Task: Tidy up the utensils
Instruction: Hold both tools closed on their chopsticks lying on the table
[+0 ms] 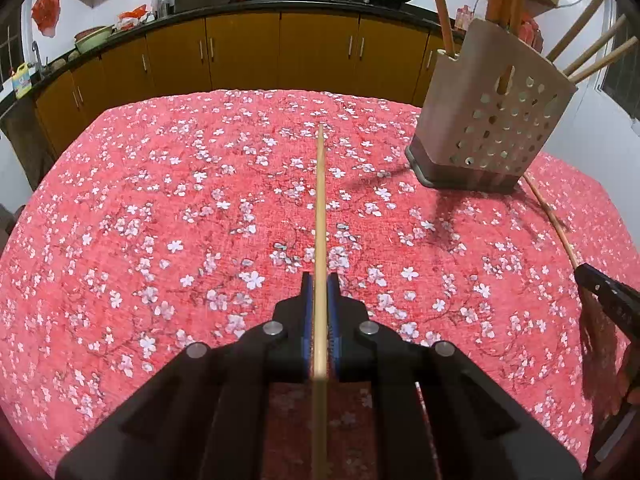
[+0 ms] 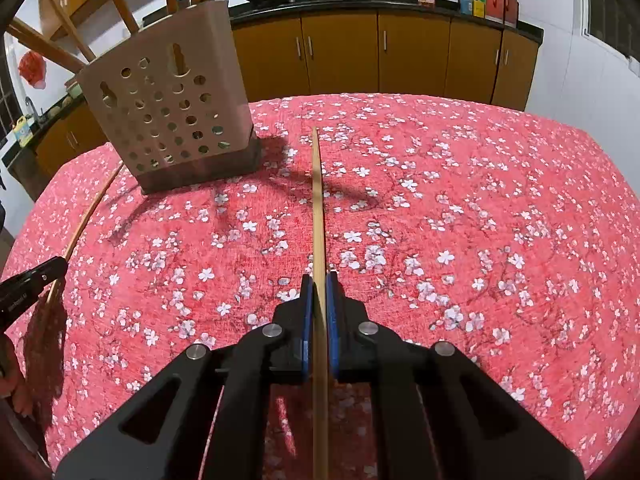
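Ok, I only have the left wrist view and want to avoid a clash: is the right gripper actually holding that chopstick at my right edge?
Observer: Yes, the right gripper is shut on the chopstick, pinched between its blue pads.
Operator: Its far tip vanishes behind the holder for me.
Observer: The tip ends to the right of the holder base, not touching it.
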`<action>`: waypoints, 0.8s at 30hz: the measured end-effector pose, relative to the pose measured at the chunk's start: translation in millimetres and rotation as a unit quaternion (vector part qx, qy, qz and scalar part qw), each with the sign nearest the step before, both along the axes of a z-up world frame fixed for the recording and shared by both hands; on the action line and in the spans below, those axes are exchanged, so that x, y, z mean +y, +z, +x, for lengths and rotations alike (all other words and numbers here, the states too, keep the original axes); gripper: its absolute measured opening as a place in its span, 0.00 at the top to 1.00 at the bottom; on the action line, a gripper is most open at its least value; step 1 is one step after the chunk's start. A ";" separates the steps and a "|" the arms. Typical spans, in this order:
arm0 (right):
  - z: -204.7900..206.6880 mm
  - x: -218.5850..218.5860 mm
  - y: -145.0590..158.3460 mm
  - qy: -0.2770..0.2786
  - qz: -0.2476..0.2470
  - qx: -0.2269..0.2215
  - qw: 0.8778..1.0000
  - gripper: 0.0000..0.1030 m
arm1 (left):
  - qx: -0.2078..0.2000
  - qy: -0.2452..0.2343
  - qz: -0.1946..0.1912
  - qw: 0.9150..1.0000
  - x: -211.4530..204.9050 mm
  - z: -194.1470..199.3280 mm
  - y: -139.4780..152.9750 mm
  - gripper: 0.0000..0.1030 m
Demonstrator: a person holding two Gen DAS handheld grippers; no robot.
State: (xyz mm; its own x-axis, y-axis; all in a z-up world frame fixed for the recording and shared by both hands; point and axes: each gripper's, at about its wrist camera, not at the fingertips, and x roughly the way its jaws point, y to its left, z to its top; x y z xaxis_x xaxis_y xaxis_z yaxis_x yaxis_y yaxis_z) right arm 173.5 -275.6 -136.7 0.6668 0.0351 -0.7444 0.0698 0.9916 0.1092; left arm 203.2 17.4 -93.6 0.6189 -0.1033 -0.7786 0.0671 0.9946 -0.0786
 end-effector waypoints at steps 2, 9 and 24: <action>-0.5 -0.1 -0.1 0.000 0.001 0.000 1.000 0.92 | 0.000 0.001 -0.004 1.000 3.4 -1.6 1.6 0.91; -2.0 -1.7 -0.2 0.001 0.006 -0.001 1.000 0.92 | 0.000 0.002 -0.010 1.000 6.2 -2.8 1.6 0.90; -1.5 -1.2 -0.3 0.000 0.008 -0.001 1.000 0.92 | 0.000 0.002 -0.010 1.000 5.5 -1.9 1.2 0.90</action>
State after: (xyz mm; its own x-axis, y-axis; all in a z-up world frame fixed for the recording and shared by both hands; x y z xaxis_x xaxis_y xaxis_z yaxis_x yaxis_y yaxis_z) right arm 172.0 -276.8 -137.0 0.6687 0.0469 -0.7421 0.0697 0.9897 0.1253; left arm 201.3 22.9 -92.3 0.6195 -0.1153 -0.7765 0.0627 0.9933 -0.0975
